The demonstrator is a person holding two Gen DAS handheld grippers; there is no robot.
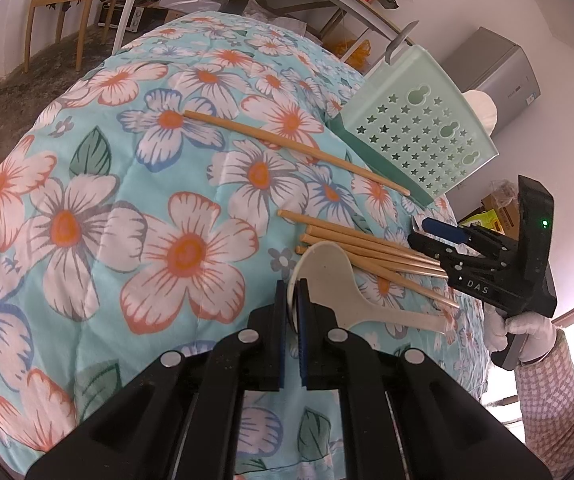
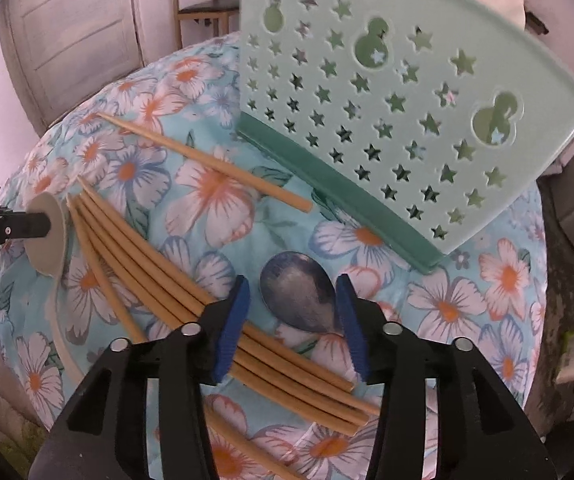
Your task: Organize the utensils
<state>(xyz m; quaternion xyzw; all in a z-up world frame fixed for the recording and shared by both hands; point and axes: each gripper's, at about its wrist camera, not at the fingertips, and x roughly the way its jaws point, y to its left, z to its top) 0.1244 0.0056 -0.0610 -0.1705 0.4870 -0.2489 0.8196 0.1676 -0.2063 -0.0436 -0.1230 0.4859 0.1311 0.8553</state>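
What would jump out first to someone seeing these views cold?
The pale green star-punched rack stands tilted at the far side of the flowered quilt. Before it lies a fan of wooden chopsticks. The left gripper is shut on a cream spoon; the right gripper straddles a metal spoon.

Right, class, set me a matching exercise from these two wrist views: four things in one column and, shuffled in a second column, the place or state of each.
Things:
1. cream spoon
2. metal spoon
3. single chopstick
4. green holder

Places or states:
A. lying apart from the bundle, beside the holder's base
B. bowl between open blue pads
C. standing on the quilt, punched with stars
D. bowl edge clamped in the left hand-held gripper

Pairs: 1-D, 2-B, 3-A, 4-C
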